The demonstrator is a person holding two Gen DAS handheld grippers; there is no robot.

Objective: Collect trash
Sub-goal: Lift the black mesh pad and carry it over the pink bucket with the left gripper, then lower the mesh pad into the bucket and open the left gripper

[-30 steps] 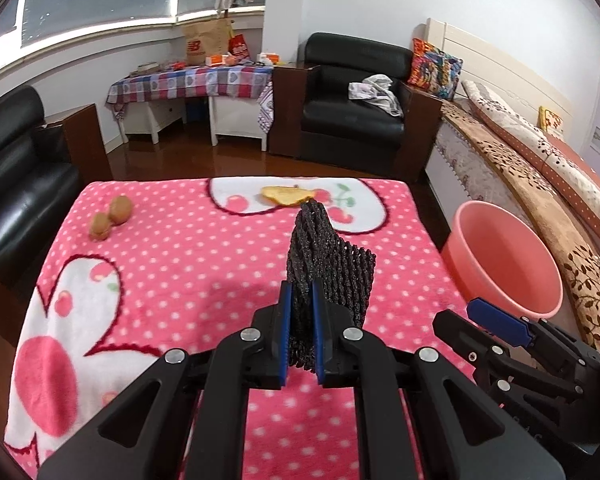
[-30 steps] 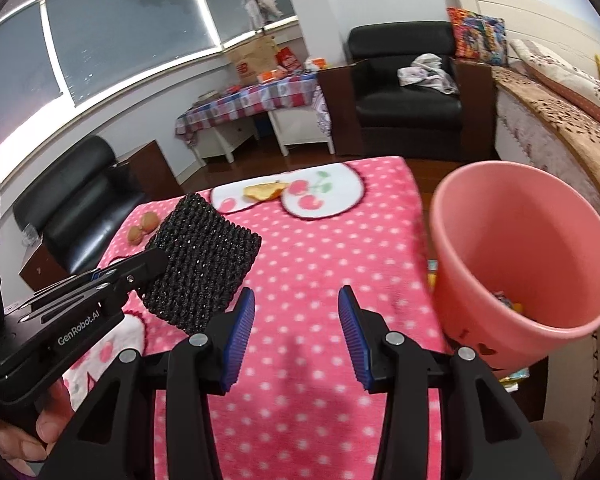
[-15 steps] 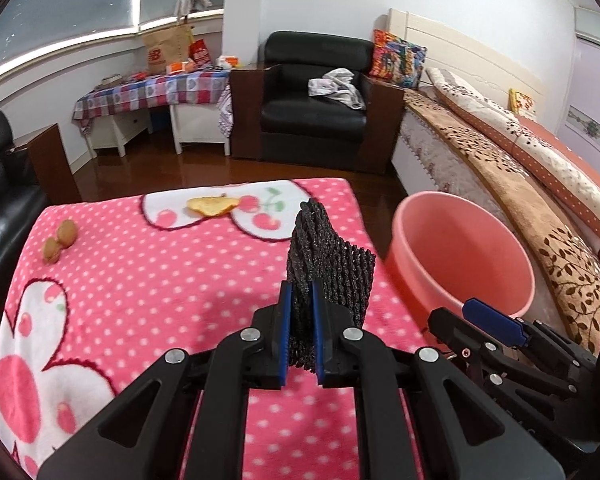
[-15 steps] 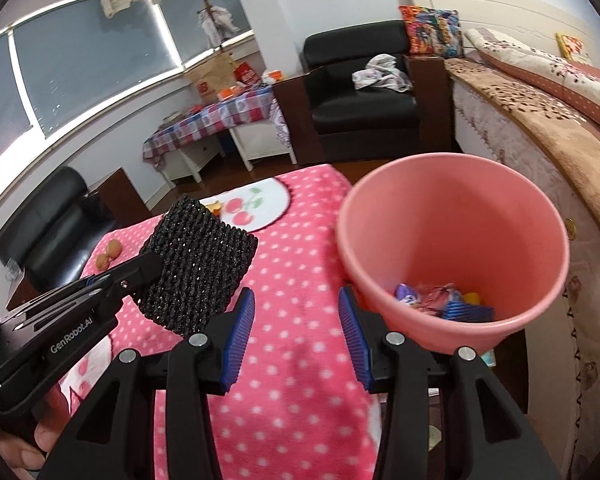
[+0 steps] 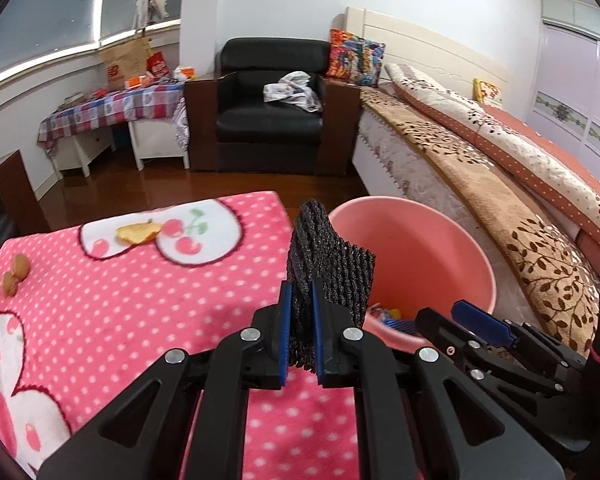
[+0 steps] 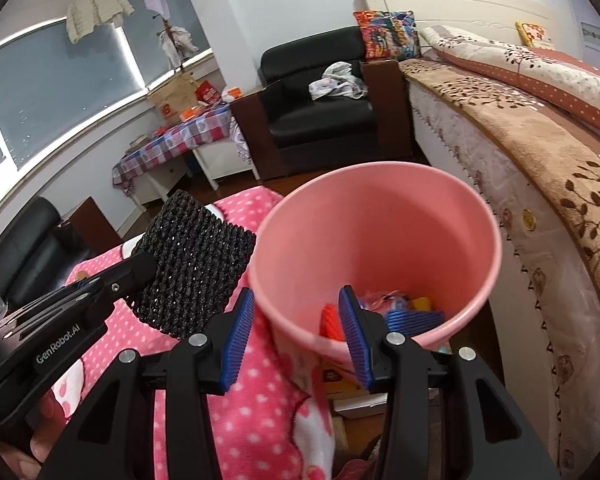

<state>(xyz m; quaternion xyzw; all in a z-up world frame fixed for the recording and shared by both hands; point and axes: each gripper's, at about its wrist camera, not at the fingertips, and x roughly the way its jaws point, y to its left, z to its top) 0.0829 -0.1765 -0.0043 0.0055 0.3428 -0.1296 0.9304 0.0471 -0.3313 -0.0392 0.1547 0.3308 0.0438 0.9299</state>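
Observation:
My left gripper [image 5: 300, 316] is shut on a black foam net sleeve [image 5: 328, 264] and holds it upright above the pink table's right edge, beside the pink bin [image 5: 420, 256]. The sleeve [image 6: 196, 268] and left gripper also show in the right wrist view, just left of the bin [image 6: 380, 216]. My right gripper [image 6: 296, 332] is open and empty, at the bin's near rim. It shows in the left wrist view [image 5: 476, 324] at lower right. Several pieces of trash [image 6: 404, 312] lie in the bin.
A pink polka-dot blanket [image 5: 120, 304] covers the table. A yellow peel [image 5: 138, 233] and brown nuts [image 5: 16, 272] lie on it at the far side. A bed [image 5: 500, 184] stands right of the bin, a black armchair [image 5: 272, 120] behind.
Both grippers have moved right toward the bin. The bin now sits closer and more central in both views, with the sleeve next to its rim.

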